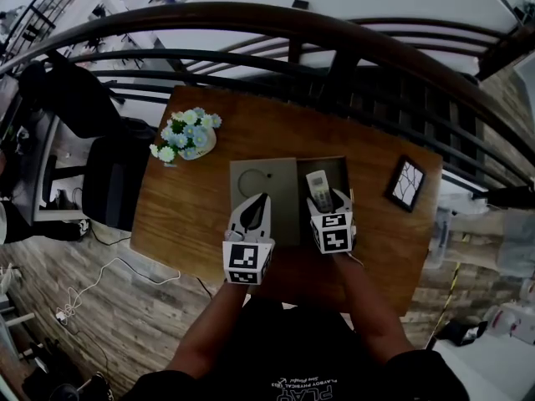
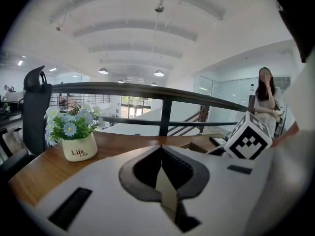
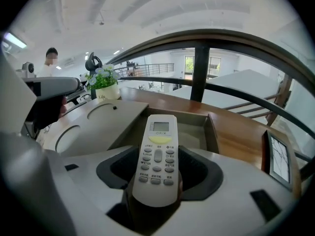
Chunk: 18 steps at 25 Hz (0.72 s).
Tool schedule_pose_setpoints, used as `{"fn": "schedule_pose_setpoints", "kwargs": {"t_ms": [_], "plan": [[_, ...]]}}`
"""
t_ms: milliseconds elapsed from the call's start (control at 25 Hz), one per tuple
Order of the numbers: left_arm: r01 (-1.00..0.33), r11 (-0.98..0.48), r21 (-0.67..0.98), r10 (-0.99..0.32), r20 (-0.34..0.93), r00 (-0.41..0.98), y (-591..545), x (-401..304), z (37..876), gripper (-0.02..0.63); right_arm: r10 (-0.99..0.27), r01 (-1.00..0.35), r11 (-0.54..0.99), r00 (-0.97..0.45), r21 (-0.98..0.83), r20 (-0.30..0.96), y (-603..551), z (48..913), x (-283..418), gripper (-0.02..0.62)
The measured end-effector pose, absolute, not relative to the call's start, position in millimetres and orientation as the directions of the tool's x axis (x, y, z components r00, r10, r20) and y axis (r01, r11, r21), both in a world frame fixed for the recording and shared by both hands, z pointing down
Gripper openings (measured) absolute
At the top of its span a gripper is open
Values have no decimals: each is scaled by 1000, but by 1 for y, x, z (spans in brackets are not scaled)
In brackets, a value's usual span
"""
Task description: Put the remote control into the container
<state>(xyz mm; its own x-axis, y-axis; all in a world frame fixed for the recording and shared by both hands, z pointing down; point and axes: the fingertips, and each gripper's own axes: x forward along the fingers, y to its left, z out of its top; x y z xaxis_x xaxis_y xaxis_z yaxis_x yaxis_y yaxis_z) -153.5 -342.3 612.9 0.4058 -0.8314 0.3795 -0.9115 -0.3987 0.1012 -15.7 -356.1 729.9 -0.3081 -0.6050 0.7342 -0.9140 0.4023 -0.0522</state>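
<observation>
The white remote control (image 3: 156,157) has grey buttons and a small screen. My right gripper (image 3: 156,181) is shut on its lower half, and its top end points out over the open beige container (image 3: 194,131). In the head view the remote control (image 1: 318,190) hangs above the container (image 1: 343,172), with the right gripper (image 1: 323,205) at the box's near edge. The container's lid (image 1: 263,192) lies flat to its left. My left gripper (image 1: 260,200) hovers over the lid's near part, shut and empty. In its own view the left gripper (image 2: 161,155) shows its jaws meeting.
A white pot of flowers (image 1: 189,135) stands at the table's far left, and a small framed picture (image 1: 405,183) at the right. A dark railing (image 1: 334,44) runs behind the table. An office chair (image 1: 107,178) is at the left. A person (image 2: 267,100) stands beyond the table.
</observation>
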Motion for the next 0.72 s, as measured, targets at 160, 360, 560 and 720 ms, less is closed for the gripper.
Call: {"fn": "schedule_pose_setpoints", "kwargs": {"t_ms": [160, 360, 560, 720], "plan": [[-909, -404, 100, -826, 387, 409, -341, -151, 614, 6, -579, -917, 394, -296, -58, 760, -358, 737, -16, 264], [-904, -412, 112, -818, 392, 421, -334, -145, 616, 6, -558, -916, 397, -296, -64, 775, -358, 739, -18, 264], [-899, -420, 122, -810, 397, 432, -329, -141, 616, 6, -551, -919, 390, -285, -60, 784, -360, 743, -18, 265], [-900, -418, 124, -809, 399, 431, -327, -142, 616, 6, -531, -919, 386, -292, -80, 796, -358, 746, -18, 265]]}}
